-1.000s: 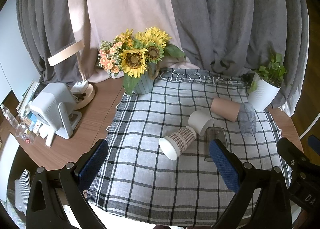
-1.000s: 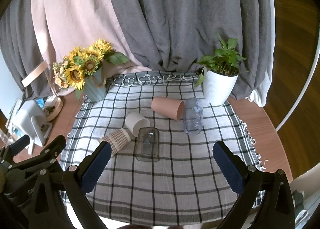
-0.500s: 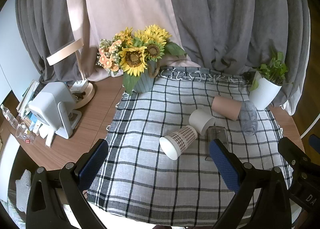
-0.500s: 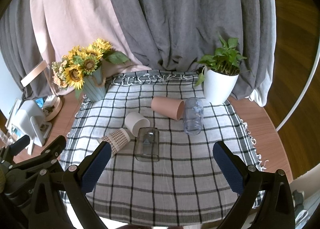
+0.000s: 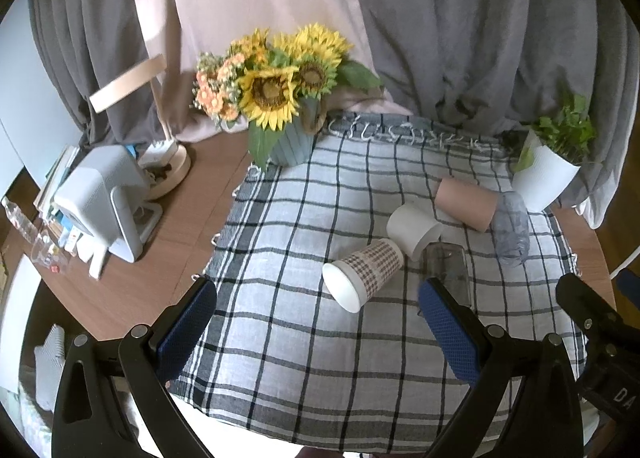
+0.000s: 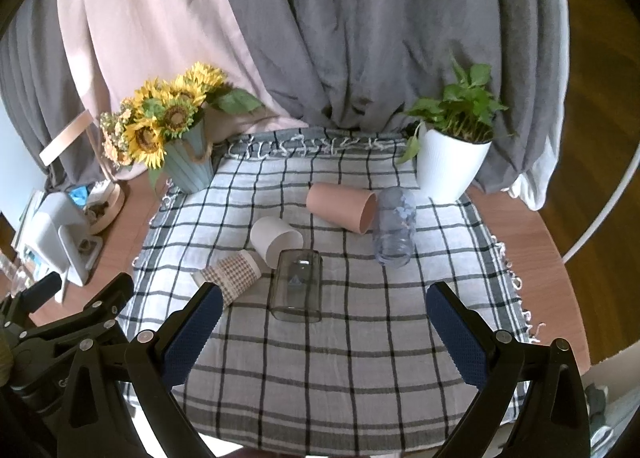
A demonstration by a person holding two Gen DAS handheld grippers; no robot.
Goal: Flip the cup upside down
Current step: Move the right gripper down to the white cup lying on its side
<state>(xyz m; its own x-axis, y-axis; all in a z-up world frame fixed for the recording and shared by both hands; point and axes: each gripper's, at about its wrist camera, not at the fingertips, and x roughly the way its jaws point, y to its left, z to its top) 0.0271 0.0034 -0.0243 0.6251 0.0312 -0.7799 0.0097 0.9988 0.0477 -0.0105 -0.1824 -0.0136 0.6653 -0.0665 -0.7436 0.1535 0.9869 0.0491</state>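
Nearest the cameras, both grippers hang over the front edge of the checked cloth (image 6: 320,370) with nothing in them. The left gripper (image 5: 316,332) has its blue pads wide apart, and so does the right gripper (image 6: 320,332); that spread suits a hand not yet committed to any one cup, held back where the whole group shows.

Just beyond lie five cups, all on their sides, none yet turned mouth down. The clear glass (image 6: 297,285) is closest to the right gripper, its mouth toward the camera. Left of it lies the patterned cup (image 5: 362,272), mouth toward the front left, sitting squarely between the left gripper's fingers in that view, so it is probably the left hand's first target. The white cup (image 6: 276,237) rests behind these two, touching or nearly touching both; the fisheye makes the gaps hard to judge. Further back the tan cup (image 6: 342,207) lies with its mouth against the bluish cup (image 6: 394,227).

At the far edge stand the sunflower vase (image 6: 190,162) on the left and the potted plant (image 6: 450,160) on the right, well clear of the working area. A lamp (image 5: 160,130) and a white device (image 5: 104,202) sit off the cloth on the bare table (image 5: 176,226).

Against a second ago, the left view has drifted only slightly and the right barely at all; the cups have not moved and the fingers are as wide as they were.
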